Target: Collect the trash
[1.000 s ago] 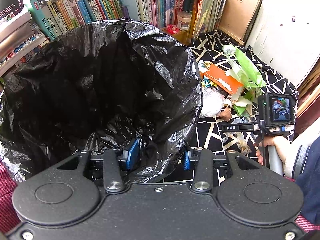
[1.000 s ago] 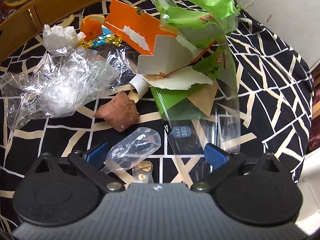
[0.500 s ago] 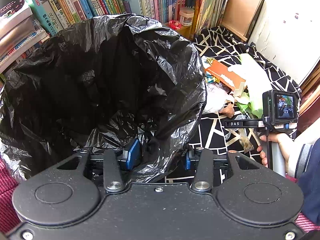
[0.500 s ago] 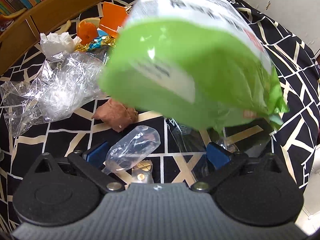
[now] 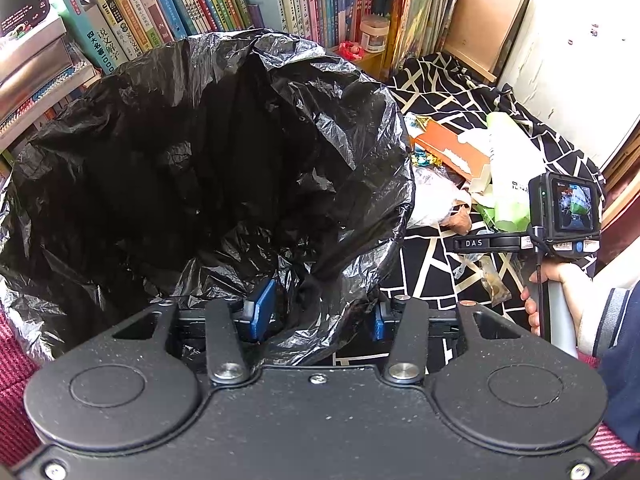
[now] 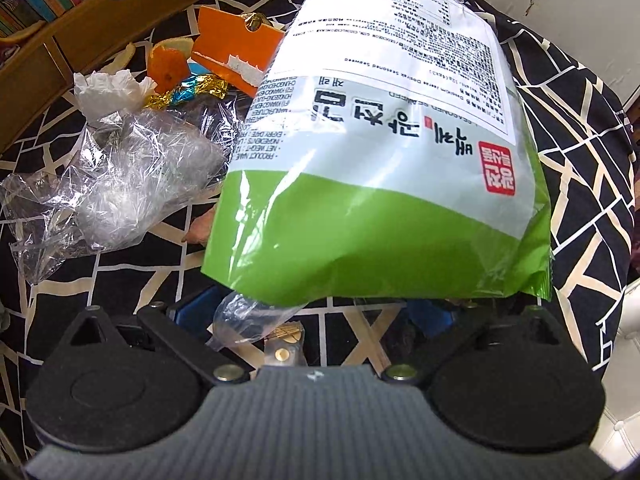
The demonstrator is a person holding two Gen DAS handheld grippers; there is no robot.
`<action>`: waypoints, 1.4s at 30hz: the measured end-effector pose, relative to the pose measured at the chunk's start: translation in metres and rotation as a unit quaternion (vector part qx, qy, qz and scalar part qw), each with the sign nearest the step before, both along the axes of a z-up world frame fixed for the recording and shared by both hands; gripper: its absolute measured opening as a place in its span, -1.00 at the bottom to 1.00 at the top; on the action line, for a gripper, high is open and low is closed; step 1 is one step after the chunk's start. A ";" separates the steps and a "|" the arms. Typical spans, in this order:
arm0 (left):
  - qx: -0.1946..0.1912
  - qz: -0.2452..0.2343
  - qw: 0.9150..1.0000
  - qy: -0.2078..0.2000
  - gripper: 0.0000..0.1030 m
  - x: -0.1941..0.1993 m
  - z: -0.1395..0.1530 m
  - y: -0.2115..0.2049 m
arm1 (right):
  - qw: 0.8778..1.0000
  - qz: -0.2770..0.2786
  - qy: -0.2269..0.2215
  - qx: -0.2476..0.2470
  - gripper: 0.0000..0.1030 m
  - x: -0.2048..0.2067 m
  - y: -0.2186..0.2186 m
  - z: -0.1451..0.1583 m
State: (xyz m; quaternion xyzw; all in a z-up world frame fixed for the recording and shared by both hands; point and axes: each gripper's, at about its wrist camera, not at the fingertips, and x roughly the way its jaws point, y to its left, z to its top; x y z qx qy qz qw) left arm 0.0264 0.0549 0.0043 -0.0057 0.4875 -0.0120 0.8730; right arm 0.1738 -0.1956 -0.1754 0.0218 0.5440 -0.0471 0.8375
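My left gripper [image 5: 320,318] is shut on the bunched near rim of a black trash bag [image 5: 200,160], whose mouth gapes wide and dark. On the patterned cloth, my right gripper [image 6: 314,312] stands open, its blue pads far apart. A small clear wrapper [image 6: 252,320] lies between its fingers. A green and white seaweed bag [image 6: 380,160] leans over toward this gripper and hides the trash behind it. The same seaweed bag [image 5: 508,184] shows right of the trash bag. An orange carton [image 6: 236,52], crumpled clear film [image 6: 120,184], a white tissue [image 6: 108,84] and a gold foil wrapper [image 6: 192,90] lie to the left.
Rows of books [image 5: 200,12] and a small jar [image 5: 374,34] stand behind the trash bag. A wooden shelf [image 6: 60,40] borders the black and white cloth [image 6: 580,160] at the far left, a white wall [image 5: 580,60] at the right. A hand [image 5: 560,280] grips the right handle.
The green seaweed bag has toppled from upright toward my right gripper and now covers the torn paper and part of the orange carton. Both grippers and the trash bag have kept still.
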 end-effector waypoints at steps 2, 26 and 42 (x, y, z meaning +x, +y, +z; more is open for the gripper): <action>0.000 0.000 1.000 0.000 -0.14 0.000 0.000 0.000 | 1.000 -0.001 -0.001 0.002 0.97 0.000 0.000 0.001; -0.007 -0.010 1.000 -0.003 -0.38 -0.001 0.001 -0.002 | 0.992 -0.043 -0.053 0.107 -0.47 -0.022 -0.032 0.046; -0.007 -0.013 1.000 -0.006 -0.42 -0.003 0.001 -0.002 | 0.964 0.091 -0.108 0.224 -0.39 -0.031 0.008 0.089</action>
